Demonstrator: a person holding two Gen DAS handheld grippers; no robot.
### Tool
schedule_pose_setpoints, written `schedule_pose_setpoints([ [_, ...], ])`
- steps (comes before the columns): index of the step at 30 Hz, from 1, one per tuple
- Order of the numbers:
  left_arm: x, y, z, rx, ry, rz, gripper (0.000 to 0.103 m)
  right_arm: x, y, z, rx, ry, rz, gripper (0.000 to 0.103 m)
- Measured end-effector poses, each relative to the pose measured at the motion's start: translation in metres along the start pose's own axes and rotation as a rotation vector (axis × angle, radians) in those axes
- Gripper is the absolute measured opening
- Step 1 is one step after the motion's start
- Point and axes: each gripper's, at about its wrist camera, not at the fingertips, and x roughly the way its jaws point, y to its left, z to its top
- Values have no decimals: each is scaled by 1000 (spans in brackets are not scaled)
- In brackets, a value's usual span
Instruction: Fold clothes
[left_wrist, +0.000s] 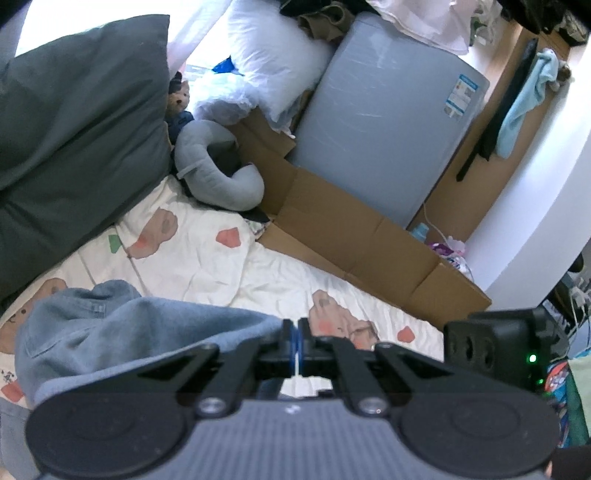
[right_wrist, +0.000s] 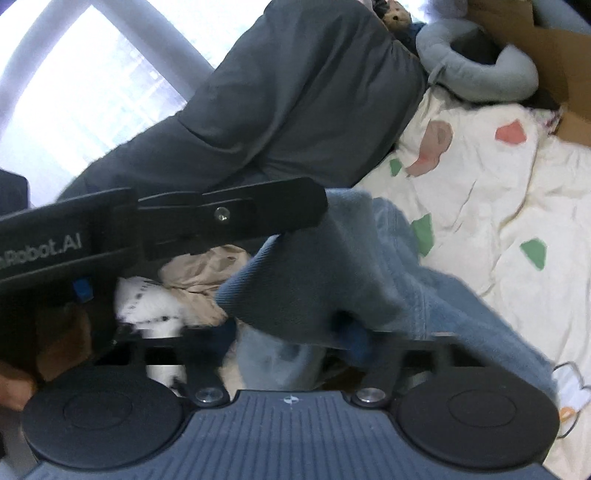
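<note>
The left gripper (left_wrist: 296, 341) has its jaws shut flat on an edge of the blue garment (left_wrist: 122, 325), which bunches to their left over the bed (left_wrist: 266, 269). In the right wrist view the right gripper (right_wrist: 295, 332) has narrow jaws with the garment between them; the blur hides whether they pinch it. This looks like the start of a fold, both grippers taking hold. Next, the right grip should be confirmed, then the cloth lifted and spread. The garment is crumpled, so its long axis cannot be told.
</note>
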Motion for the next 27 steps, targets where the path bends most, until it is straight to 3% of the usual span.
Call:
schedule_pose_setpoints([
  [1, 0, 1, 1, -1, 2, 4, 0, 1, 1, 1, -5, -2, -21, 16],
  [3, 0, 3, 2, -6, 4, 11, 0, -1, -2, 0, 12, -11, -25, 8],
  [7, 2, 2, 6, -8, 19, 26, 1, -10, -7, -3, 27, -28, -26, 3],
  [10, 3, -1, 12, -5, 34, 83, 7, -23, -12, -1, 45, -37, -47, 2],
  [12, 0, -2, 17, -9, 27, 128, 18, -31, -16, 1, 56, -44, -70, 2],
  [14, -6, 0, 22, -29, 16, 162, 43, -42, -20, 1, 70, -54, -94, 2],
  [16, -15, 4, 25, -47, 0, 193, 59, -53, -25, 2, 94, -66, -106, 1],
  [17, -20, 6, 25, -52, -9, 212, 62, -59, -26, 3, 99, -74, -115, 1],
  [27, -55, 56, -8, -163, 32, 409, 66, -105, -67, 12, 145, -117, -268, 1],
])
